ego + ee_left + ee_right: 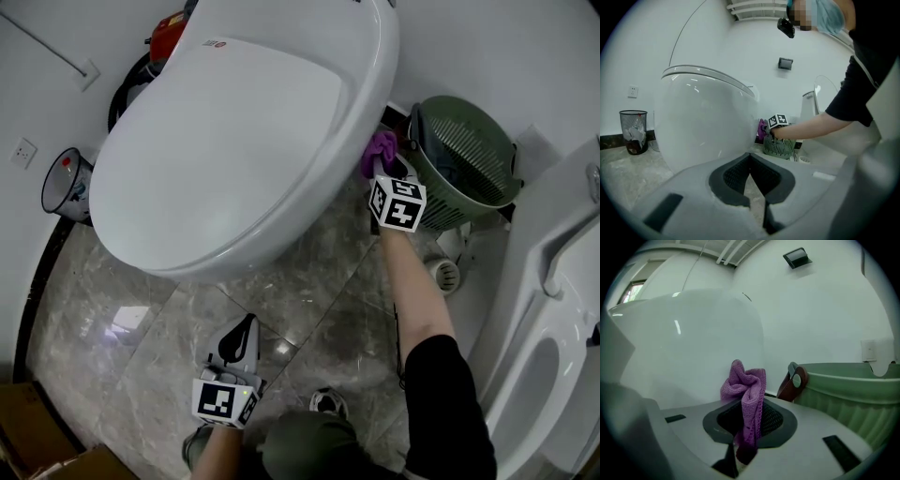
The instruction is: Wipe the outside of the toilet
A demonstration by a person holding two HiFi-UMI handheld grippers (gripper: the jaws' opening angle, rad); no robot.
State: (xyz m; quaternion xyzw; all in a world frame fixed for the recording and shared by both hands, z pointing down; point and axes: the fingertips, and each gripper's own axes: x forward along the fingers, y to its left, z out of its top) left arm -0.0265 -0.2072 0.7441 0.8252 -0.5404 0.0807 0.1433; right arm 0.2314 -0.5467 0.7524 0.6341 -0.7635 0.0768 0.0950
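One arm (412,291) outstretched, right gripper (746,430) fingers (780,425) clamping cloth (745,385) at toilet (234,141); left gripper (750,161) closed.

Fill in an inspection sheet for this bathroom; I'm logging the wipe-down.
Surface: floor of glossy grey tiles.
Job's things: white toilet, lid down; purple cloth at its side.
Clutter: green basket next to the cloth; bin with rubbish by the wall; box at the floor's edge.
Grippers: right gripper shut on cloth; left gripper shut, empty, low over the floor.
Cables: thin line along the wall.
Surroundings: white walls, socket, second white fixture.
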